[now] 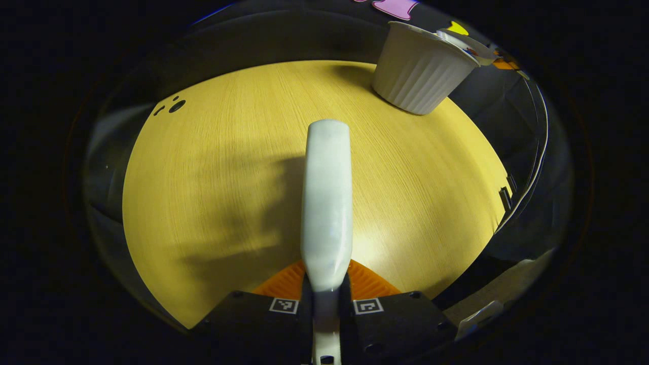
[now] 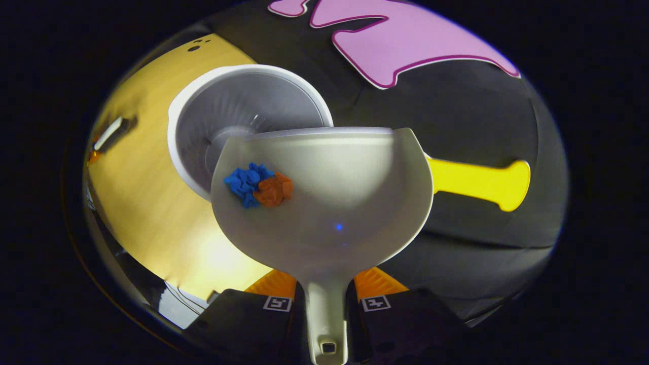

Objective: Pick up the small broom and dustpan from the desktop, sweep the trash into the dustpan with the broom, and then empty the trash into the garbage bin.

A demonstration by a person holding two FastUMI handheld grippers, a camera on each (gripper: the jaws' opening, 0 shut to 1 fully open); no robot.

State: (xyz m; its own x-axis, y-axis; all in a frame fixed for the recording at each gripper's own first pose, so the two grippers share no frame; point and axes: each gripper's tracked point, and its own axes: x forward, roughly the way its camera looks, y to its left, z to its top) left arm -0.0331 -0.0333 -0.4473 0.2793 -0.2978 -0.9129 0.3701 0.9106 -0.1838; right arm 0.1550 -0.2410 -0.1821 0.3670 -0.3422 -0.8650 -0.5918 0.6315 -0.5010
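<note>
**Overhead, a loaded dustpan meets the bin**

Here the right gripper (image 2: 325,298), closed on the handle of the white dustpan (image 2: 324,203), holds the pan out over the ribbed white garbage bin (image 2: 238,109), whose open mouth shows just behind the pan's front lip. A blue scrap of trash (image 2: 247,183) and an orange scrap (image 2: 274,190), touching each other, lie inside the pan near its left side. The bin stands at the far edge of the yellow wooden desktop (image 2: 137,203).

In the left gripper view, the left gripper (image 1: 326,299) is clamped on the pale broom (image 1: 327,203), which juts forward above the desktop (image 1: 203,177); its bristles are hidden. The bin (image 1: 421,71) stands well beyond it, up to the right.
</note>
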